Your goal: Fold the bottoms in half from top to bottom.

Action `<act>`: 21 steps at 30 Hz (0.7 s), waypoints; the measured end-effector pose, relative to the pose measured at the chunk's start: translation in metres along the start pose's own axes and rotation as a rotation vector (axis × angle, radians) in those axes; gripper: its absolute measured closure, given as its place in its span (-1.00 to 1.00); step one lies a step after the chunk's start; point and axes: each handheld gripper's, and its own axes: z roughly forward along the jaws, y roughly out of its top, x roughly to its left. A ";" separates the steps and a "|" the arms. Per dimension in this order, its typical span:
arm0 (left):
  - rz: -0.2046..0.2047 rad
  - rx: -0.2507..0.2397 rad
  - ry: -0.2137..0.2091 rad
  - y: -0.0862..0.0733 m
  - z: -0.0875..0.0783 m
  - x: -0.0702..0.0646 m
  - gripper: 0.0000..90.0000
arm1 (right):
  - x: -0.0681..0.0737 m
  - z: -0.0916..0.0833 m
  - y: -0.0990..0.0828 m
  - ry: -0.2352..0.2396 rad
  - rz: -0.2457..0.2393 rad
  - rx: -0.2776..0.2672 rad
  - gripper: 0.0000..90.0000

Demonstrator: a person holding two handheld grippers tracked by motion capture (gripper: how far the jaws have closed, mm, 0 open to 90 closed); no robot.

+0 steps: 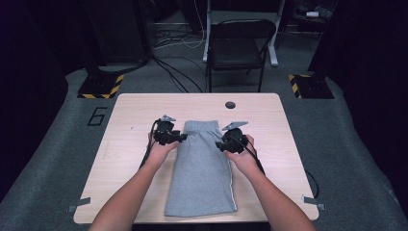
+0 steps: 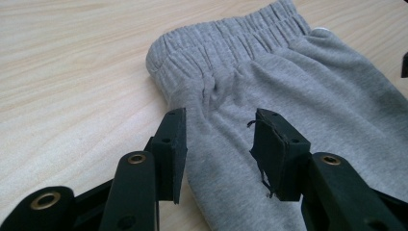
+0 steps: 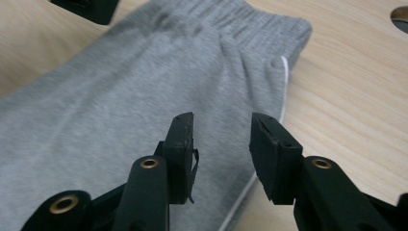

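Observation:
Grey sweat trousers lie folded lengthwise on the wooden table, elastic waistband at the far end. My left gripper sits at the cloth's left edge just below the waistband. In the left gripper view its jaws stand open over the grey fabric, with cloth between them but unpinched. My right gripper is at the right edge of the trousers. Its jaws are open above the fabric, near the white side stripe.
A round hole is cut in the table beyond the waistband, also visible as the hole in the right gripper view. A black folding chair and floor cables stand behind the table. Bare wood lies on both sides of the trousers.

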 end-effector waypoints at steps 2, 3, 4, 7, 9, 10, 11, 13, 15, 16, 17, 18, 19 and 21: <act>-0.005 -0.005 0.003 -0.001 0.002 0.000 0.27 | -0.002 0.004 -0.001 -0.016 0.015 0.010 0.35; -0.001 0.003 0.001 -0.001 0.003 0.001 0.27 | -0.005 0.006 -0.002 -0.022 0.010 0.012 0.35; -0.001 -0.003 -0.003 -0.002 0.005 0.001 0.29 | -0.007 0.008 -0.003 -0.030 0.021 0.017 0.34; 0.005 0.009 -0.005 -0.003 0.010 0.001 0.29 | -0.013 0.013 -0.006 -0.040 0.061 0.020 0.30; -0.002 0.016 -0.005 -0.005 0.014 0.001 0.29 | -0.017 0.015 -0.007 -0.031 0.056 0.035 0.28; -0.008 0.017 -0.002 -0.006 0.016 0.001 0.29 | -0.019 0.018 -0.008 -0.031 0.067 0.033 0.27; 0.001 0.024 -0.001 -0.006 0.017 0.002 0.29 | -0.020 0.020 -0.009 -0.031 0.081 0.049 0.26; -0.009 0.025 -0.001 -0.007 0.019 0.002 0.29 | -0.022 0.024 -0.011 -0.026 0.084 0.053 0.26; -0.007 0.027 -0.001 -0.008 0.021 0.002 0.30 | -0.023 0.026 -0.012 -0.021 0.091 0.061 0.26; -0.002 0.026 0.003 -0.008 0.022 0.002 0.32 | -0.022 0.027 -0.012 -0.024 0.098 0.064 0.26; -0.009 0.027 0.004 -0.009 0.023 0.003 0.33 | -0.023 0.029 -0.012 -0.019 0.094 0.062 0.25; 0.000 0.031 0.003 -0.009 0.024 0.004 0.33 | -0.023 0.029 -0.012 -0.011 0.097 0.064 0.26; -0.001 0.033 0.004 -0.010 0.024 0.005 0.34 | -0.023 0.030 -0.013 -0.014 0.096 0.064 0.26; -0.013 0.033 0.011 -0.011 0.026 0.005 0.36 | -0.024 0.032 -0.013 -0.007 0.092 0.067 0.26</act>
